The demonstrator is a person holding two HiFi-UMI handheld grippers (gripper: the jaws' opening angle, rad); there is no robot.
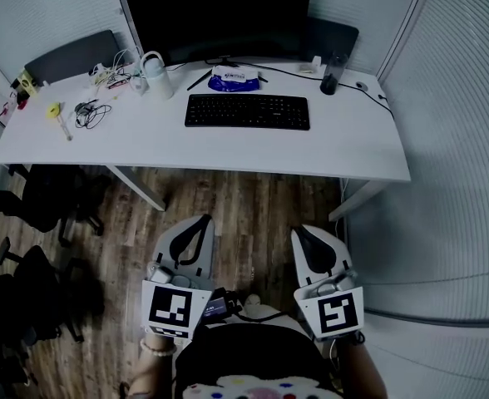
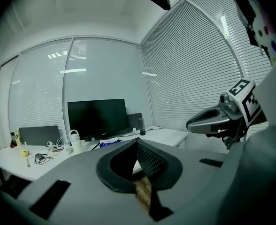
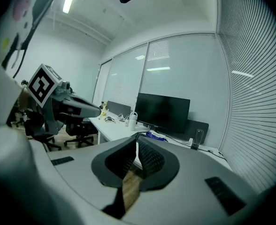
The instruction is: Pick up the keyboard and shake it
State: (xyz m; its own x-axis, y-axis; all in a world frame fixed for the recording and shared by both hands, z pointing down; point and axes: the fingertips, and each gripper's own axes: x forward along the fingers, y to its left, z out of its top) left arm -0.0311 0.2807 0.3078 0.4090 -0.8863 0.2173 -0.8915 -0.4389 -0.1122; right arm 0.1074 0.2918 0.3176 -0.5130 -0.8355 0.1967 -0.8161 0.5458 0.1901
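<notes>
A small office walled with pale slatted blinds [image 1: 461,140] holds a long white tabletop [image 1: 344,144] over a brown wooden plank floor [image 1: 244,210]. On the tabletop, a flat black keyboard [image 1: 247,111] lies square to the near edge, roughly at the middle. It sits just in front of a wide black monitor [image 1: 219,15] whose screen is dark. Between keyboard and monitor sits a crumpled blue packet [image 1: 234,79]. To the packet's left stands a white handled jug [image 1: 155,75], and to its right a dark cylindrical tumbler [image 1: 331,80]. Further left lie a tangle of thin cables [image 1: 91,113] and a small yellow roll [image 1: 53,110]. Black office chairs [image 1: 49,202] stand on the floor by the left end of the tabletop.

The person stands back from the tabletop, holding both tools low over the floor, well apart from the keyboard and touching nothing. The left tool [image 1: 203,220] has its grey jaws pressed together, tip to tip, with nothing between them. Its own view shows only a sliver of floor through the gap behind the tips. The right tool [image 1: 299,232] is likewise closed and empty. Both point toward the tabletop, side by side.
</notes>
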